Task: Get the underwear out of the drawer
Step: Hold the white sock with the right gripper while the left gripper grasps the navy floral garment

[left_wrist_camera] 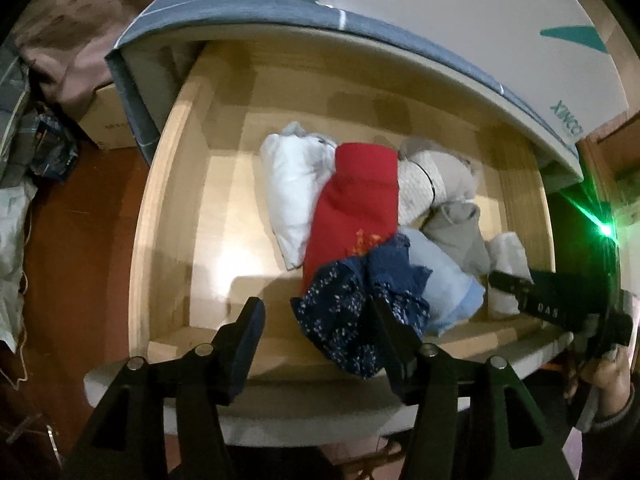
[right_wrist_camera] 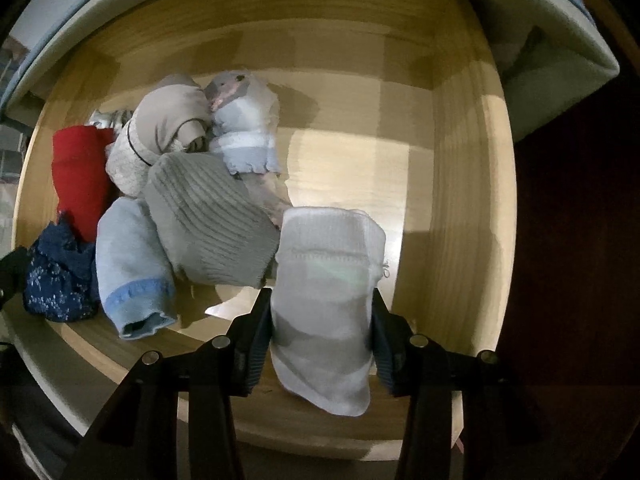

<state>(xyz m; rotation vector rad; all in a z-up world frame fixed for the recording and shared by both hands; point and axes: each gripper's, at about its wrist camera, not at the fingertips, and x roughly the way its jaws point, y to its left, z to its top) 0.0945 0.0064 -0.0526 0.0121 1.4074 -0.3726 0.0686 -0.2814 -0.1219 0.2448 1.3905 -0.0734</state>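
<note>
In the left wrist view the left gripper (left_wrist_camera: 316, 332) hangs over the near edge of an open wooden drawer (left_wrist_camera: 176, 208), its fingers spread wide; the dark blue patterned underwear (left_wrist_camera: 348, 320) lies against the inner side of the right finger at lower centre, with a clear gap to the left finger, so nothing is pinched. Behind it, toward the middle of the frame, a red folded piece (left_wrist_camera: 356, 208) leans between a white bundle (left_wrist_camera: 292, 192) on its left and a beige one (left_wrist_camera: 432, 184) on its right — a pale blue roll (left_wrist_camera: 444, 280) sits just right of the dark blue cloth. At the right edge the right gripper (left_wrist_camera: 552, 300) shows as a black bar with a person's hand (left_wrist_camera: 608, 376) below it (a green light glares above). In the right wrist view the right gripper (right_wrist_camera: 322, 336) is clamped on a white folded underwear piece (right_wrist_camera: 324, 300) at lower centre, both pads pressing its sides. A grey ribbed piece (right_wrist_camera: 208, 224) lies to its upper left, the pale blue roll (right_wrist_camera: 132, 268) further left, with the red piece (right_wrist_camera: 80, 176) and dark blue cloth (right_wrist_camera: 60, 280) at the left edge.
</note>
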